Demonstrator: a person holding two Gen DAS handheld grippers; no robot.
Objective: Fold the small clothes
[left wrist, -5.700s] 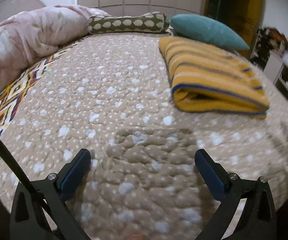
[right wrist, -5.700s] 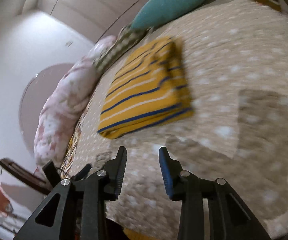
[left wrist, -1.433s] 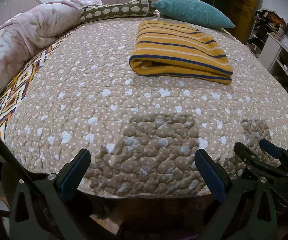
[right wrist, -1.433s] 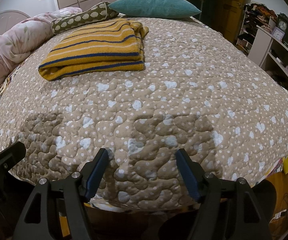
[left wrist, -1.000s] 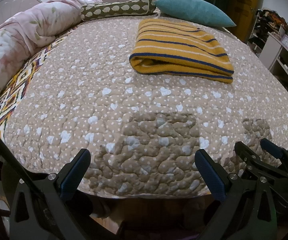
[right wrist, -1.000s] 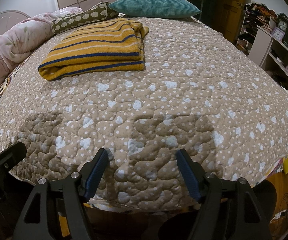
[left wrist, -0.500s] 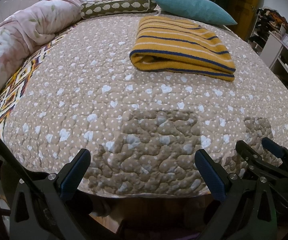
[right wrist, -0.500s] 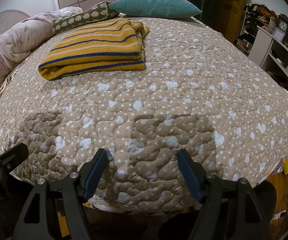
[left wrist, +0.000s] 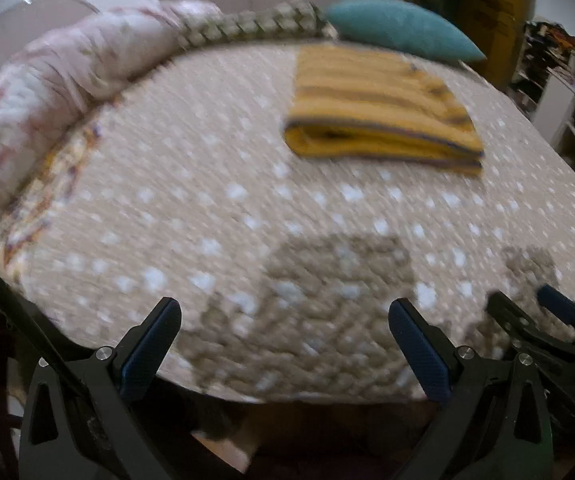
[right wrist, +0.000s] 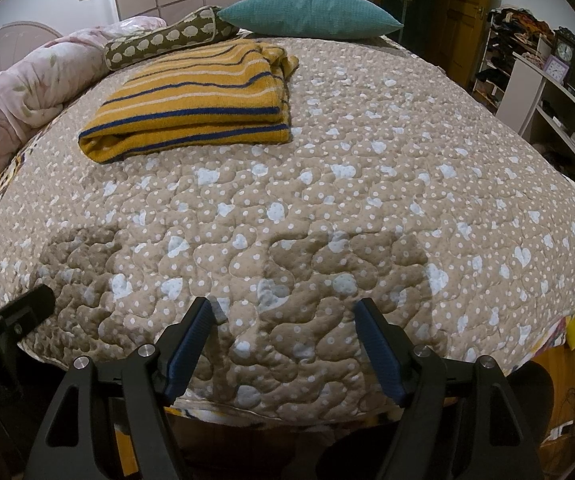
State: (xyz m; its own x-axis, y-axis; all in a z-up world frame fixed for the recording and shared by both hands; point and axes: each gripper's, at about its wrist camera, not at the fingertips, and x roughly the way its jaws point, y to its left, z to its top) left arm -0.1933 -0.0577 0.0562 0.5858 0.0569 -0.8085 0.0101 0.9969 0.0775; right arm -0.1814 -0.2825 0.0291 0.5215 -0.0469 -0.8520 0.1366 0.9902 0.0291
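Note:
A yellow garment with blue and white stripes (right wrist: 195,100) lies folded in a flat rectangle on the far half of the bed; the left wrist view shows the garment (left wrist: 379,120) blurred, right of centre. My left gripper (left wrist: 283,312) hangs open over the bed's near edge, nothing between its fingers. My right gripper (right wrist: 283,312) is open too, empty, over the same edge, far short of the garment. Each gripper shows in the other's view: the right gripper (left wrist: 527,300) at lower right, the left gripper (right wrist: 7,292) at lower left.
The bed wears a tan quilted cover (right wrist: 367,184) with white hearts and dots. A teal pillow (right wrist: 311,16), a green patterned bolster (right wrist: 167,42) and a pink floral duvet (right wrist: 31,84) line the head and left side. White shelves (right wrist: 559,92) stand at right.
The left view has tilted a little, so the garment sits lower in frame and is now motion-blurred. The right view is unchanged. Both grippers stay open.

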